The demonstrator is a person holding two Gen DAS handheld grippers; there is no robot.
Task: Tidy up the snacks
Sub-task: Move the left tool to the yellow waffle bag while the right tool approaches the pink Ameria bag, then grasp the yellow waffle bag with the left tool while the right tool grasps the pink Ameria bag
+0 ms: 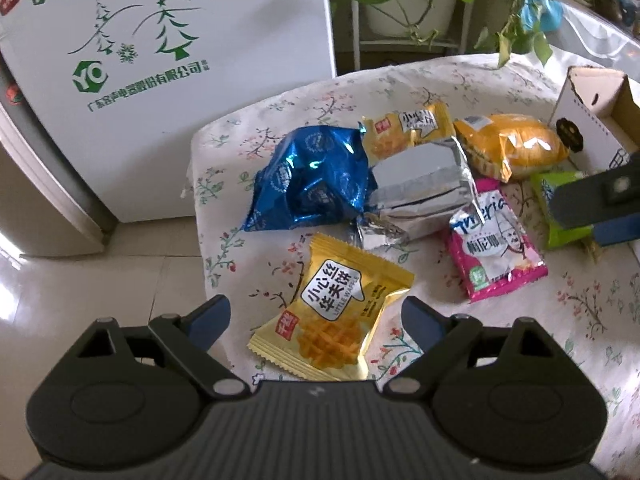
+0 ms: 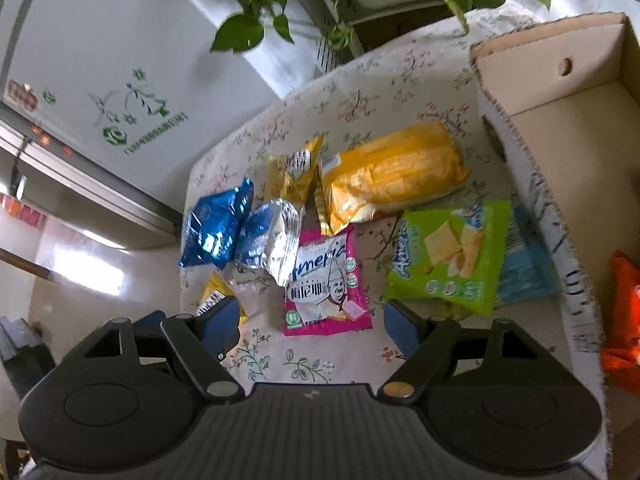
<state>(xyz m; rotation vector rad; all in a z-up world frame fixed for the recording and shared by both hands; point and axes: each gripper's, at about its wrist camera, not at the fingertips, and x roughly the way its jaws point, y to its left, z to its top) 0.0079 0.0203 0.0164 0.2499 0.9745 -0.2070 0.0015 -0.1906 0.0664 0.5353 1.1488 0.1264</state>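
While both grippers hang above the floral-cloth surface, their blue-padded fingers stand wide apart and hold nothing. The left gripper hovers over a yellow waffle packet with a white label, whose near edge is hidden under the gripper body. Beyond it lie a crinkled blue foil bag, touching a silver foil pack that overlaps a second yellow waffle packet. A pink and white snack packet lies just beside the silver pack. The right gripper hovers near this pink packet, with a green cracker packet to its right, lying on a light blue packet that is mostly covered. A large yellow-orange bread bag lies behind them. The open cardboard box stands at the right edge, cut off by the frame; an orange packet inside it shows only partly. A white fridge with green tree print stands behind.
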